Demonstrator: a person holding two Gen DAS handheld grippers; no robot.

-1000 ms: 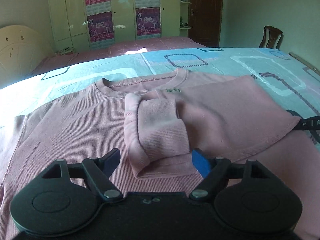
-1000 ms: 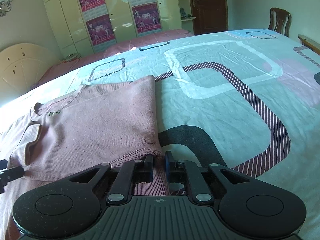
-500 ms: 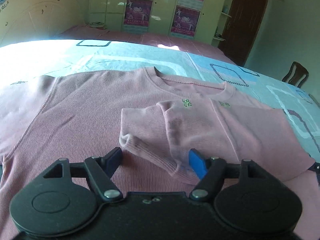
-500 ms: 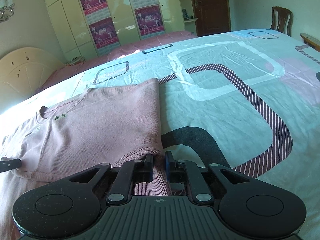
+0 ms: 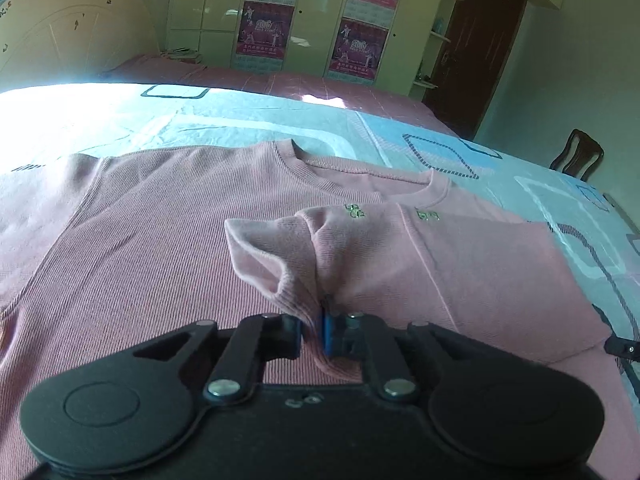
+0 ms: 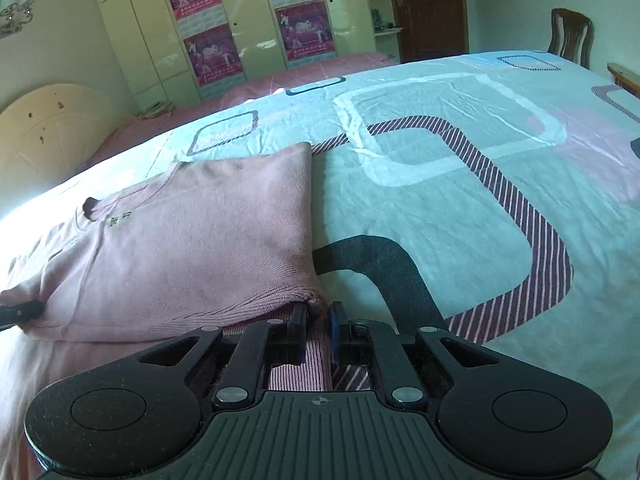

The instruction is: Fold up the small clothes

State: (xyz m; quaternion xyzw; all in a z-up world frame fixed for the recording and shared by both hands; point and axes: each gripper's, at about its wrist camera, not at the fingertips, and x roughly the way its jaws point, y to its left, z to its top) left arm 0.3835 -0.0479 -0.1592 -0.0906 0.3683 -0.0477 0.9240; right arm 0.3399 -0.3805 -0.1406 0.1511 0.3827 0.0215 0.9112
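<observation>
The pink sweater [image 5: 140, 240] lies flat on the bed [image 6: 440, 160], with its right side already folded over the middle. The left tool [image 5: 316, 326] has just been closing and now pinches the cuff of the folded sleeve [image 5: 288, 276], I think in order to lay it straight along the fold. The right tool [image 6: 318, 324] is pressed together on the corner of the folded hem, probably so the flap does not slide.
</observation>
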